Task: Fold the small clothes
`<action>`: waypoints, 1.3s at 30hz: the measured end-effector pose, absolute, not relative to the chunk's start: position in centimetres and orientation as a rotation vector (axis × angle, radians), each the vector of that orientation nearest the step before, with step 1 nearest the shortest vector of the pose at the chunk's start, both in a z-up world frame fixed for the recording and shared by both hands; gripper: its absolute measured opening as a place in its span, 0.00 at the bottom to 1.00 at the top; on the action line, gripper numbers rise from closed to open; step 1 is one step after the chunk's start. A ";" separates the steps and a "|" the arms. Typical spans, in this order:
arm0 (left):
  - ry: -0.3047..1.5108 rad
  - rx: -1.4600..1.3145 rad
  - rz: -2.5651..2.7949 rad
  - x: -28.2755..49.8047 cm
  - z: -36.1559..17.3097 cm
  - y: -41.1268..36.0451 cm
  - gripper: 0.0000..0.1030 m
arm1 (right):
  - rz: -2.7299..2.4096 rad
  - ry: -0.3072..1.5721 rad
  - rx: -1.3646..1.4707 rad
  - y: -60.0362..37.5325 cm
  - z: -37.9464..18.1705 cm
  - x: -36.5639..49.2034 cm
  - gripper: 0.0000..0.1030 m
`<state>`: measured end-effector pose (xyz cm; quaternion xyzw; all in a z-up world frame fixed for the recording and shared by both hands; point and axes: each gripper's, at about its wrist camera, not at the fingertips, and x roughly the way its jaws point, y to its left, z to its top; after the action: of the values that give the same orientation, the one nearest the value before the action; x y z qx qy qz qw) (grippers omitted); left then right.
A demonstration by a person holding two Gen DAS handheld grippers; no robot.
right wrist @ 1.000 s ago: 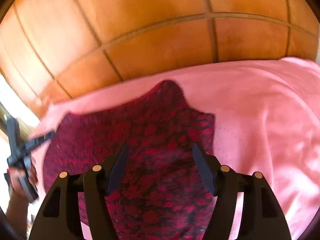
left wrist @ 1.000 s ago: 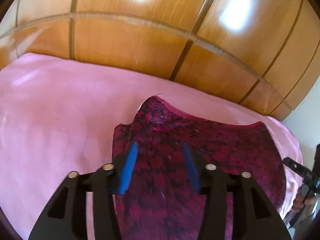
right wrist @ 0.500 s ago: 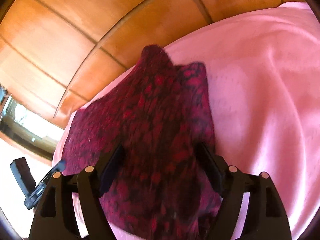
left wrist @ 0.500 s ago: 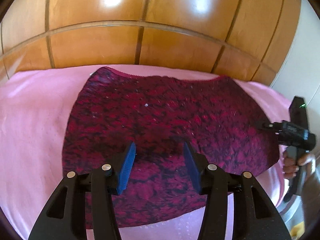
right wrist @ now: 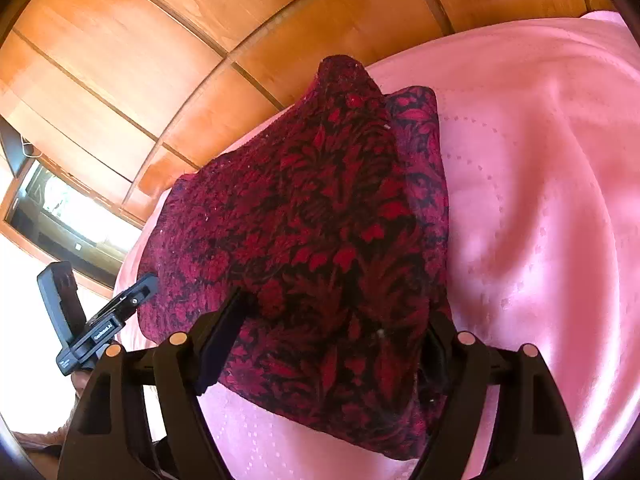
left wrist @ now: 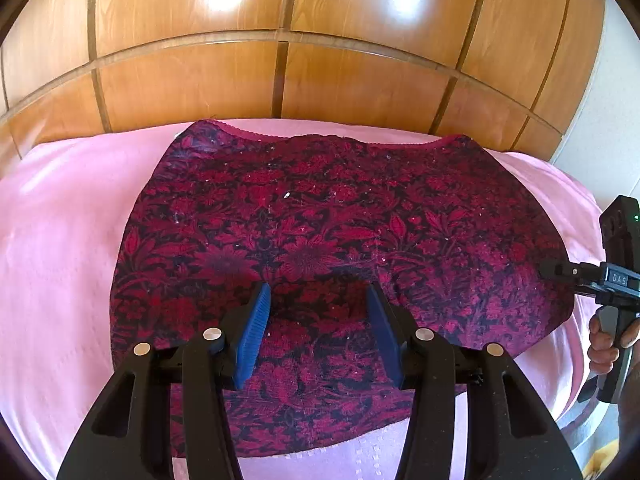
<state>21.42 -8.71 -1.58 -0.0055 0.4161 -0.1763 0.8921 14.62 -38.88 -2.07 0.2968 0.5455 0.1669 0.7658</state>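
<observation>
A dark red garment with a black floral print point(left wrist: 328, 240) lies spread on a pink sheet point(left wrist: 60, 260). My left gripper point(left wrist: 318, 332) is open, its blue pads just above the garment's near part. In the left wrist view the right gripper point(left wrist: 560, 270) touches the garment's right edge. In the right wrist view the garment point(right wrist: 320, 220) rises as a folded ridge between my open right fingers point(right wrist: 328, 344); the right pad is hidden by cloth. The left gripper point(right wrist: 136, 300) sits at the garment's left edge there.
A wooden panelled headboard point(left wrist: 280, 60) stands right behind the bed. A bright window point(right wrist: 60, 200) is at the left in the right wrist view. The pink sheet point(right wrist: 540, 200) stretches wide to the right of the garment.
Both views have swung over the garment. The left view now faces the garment squarely, spread flat. In the right view the cloth has risen closer between the fingers.
</observation>
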 end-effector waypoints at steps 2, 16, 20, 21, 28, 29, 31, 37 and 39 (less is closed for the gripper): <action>0.864 -0.009 -0.367 21.5 -1.5 -8.7 0.47 | 0.345 1.181 0.670 -39.5 -2.0 14.5 0.75; 0.887 -0.053 -0.388 22.1 -2.0 -8.1 0.47 | 0.320 1.184 0.619 -39.9 -2.1 13.9 0.79; 0.893 -0.061 -0.390 22.2 -2.0 -8.0 0.48 | 0.350 1.185 0.653 -41.2 -2.4 13.8 0.67; 0.896 -0.064 -0.391 22.3 -2.1 -7.9 0.48 | 0.363 1.185 0.657 -41.3 -2.5 13.7 0.63; 0.912 -0.072 -0.392 22.5 -2.1 -7.9 0.48 | 0.400 1.183 0.728 -41.4 -3.5 13.9 0.51; 0.913 -0.073 -0.394 22.5 -2.1 -7.9 0.48 | 0.395 1.181 0.736 -41.5 -3.5 13.9 0.48; 0.916 -0.077 -0.394 22.5 -2.2 -7.9 0.48 | 0.389 1.173 0.732 -41.0 -3.0 13.7 0.37; 0.928 -0.106 -0.401 22.7 -2.1 -7.7 0.48 | 0.371 1.105 0.763 -40.6 -0.2 13.4 0.20; 0.930 -0.123 -0.411 22.8 -2.1 -7.5 0.48 | 0.387 1.071 0.761 -40.1 1.3 13.5 0.19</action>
<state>22.80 -7.46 -2.09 -0.0590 0.4452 -0.1966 0.8716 13.47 -40.12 1.35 0.3513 0.4945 0.1788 0.7746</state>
